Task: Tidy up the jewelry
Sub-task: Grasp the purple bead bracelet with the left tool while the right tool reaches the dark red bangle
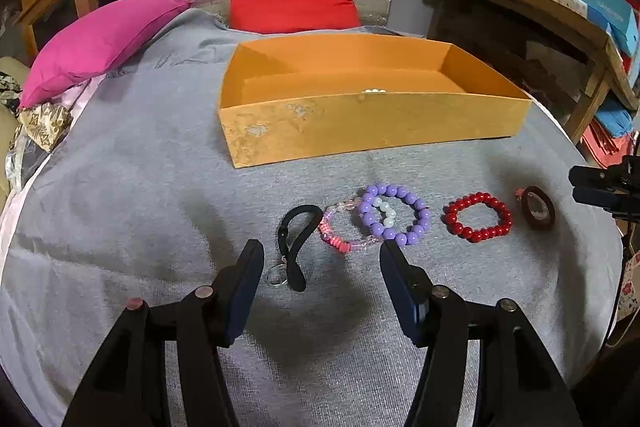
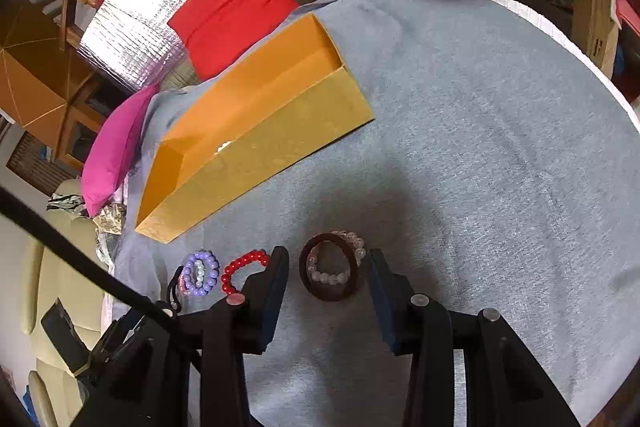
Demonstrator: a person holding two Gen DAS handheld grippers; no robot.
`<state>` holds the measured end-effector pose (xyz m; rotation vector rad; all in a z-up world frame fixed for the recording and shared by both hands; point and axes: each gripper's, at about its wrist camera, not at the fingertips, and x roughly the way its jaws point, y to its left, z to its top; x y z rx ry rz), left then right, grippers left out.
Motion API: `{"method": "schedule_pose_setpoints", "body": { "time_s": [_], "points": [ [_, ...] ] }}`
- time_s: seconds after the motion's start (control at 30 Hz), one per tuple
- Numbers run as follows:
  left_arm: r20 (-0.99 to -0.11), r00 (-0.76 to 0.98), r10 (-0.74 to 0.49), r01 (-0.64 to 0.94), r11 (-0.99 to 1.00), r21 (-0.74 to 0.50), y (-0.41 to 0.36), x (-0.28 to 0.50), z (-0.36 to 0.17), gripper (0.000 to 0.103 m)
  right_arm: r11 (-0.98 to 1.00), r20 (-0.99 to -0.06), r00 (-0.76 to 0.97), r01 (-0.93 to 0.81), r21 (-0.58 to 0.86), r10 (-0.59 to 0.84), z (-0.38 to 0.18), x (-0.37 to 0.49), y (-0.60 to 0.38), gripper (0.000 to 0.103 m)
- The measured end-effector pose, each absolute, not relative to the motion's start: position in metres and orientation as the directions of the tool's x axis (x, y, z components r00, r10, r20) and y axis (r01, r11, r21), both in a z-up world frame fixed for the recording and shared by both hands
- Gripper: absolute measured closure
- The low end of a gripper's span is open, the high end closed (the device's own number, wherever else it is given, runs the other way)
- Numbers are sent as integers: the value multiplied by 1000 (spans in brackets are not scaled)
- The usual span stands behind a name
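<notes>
Both claws are open. The right gripper point(image 2: 328, 261) hangs around the brown bangle point(image 2: 328, 267) near the table's right edge, and its clear bead bracelet point(image 2: 352, 241) could get snagged too. The left gripper point(image 1: 322, 253) waits over the pink bracelet point(image 1: 340, 231).

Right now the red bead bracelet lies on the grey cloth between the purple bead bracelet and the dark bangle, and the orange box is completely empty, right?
Not quite: the orange box is not empty. The left wrist view shows a few white beads inside, just behind its front wall. The red bead bracelet does lie between the purple bead bracelet and the dark bangle.
</notes>
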<state>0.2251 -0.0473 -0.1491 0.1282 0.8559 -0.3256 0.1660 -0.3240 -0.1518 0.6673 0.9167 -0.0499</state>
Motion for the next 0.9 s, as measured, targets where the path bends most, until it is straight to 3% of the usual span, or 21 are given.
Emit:
{"method": "schedule_pose_setpoints", "body": {
  "time_s": [0.33, 0.63, 0.77, 0.8, 0.83, 0.9],
  "points": [
    [-759, 547, -355, 377, 913, -156, -50, 241, -152, 43, 800, -764, 604, 333, 498, 224, -159, 165, -327, 60],
    [-792, 453, -410, 411, 884, -222, -72, 267, -173, 81, 799, -764, 601, 327, 505, 236, -164, 164, -329, 60],
    [-791, 440, -425, 414, 878, -241, -75, 270, -175, 83, 799, -763, 599, 323, 507, 243, -165, 165, -327, 60],
    [-790, 441, -427, 416, 877, -242, -75, 269, -175, 85, 799, -764, 598, 322, 508, 244, -165, 165, -327, 60],
    [-790, 441, -426, 418, 876, -240, -75, 269, -175, 94, 799, -763, 598, 322, 508, 244, -165, 165, -326, 60],
    [-787, 447, -424, 424, 876, -231, -76, 266, -173, 94, 800, -763, 598, 321, 508, 245, -165, 166, -325, 60]
  ]
}}
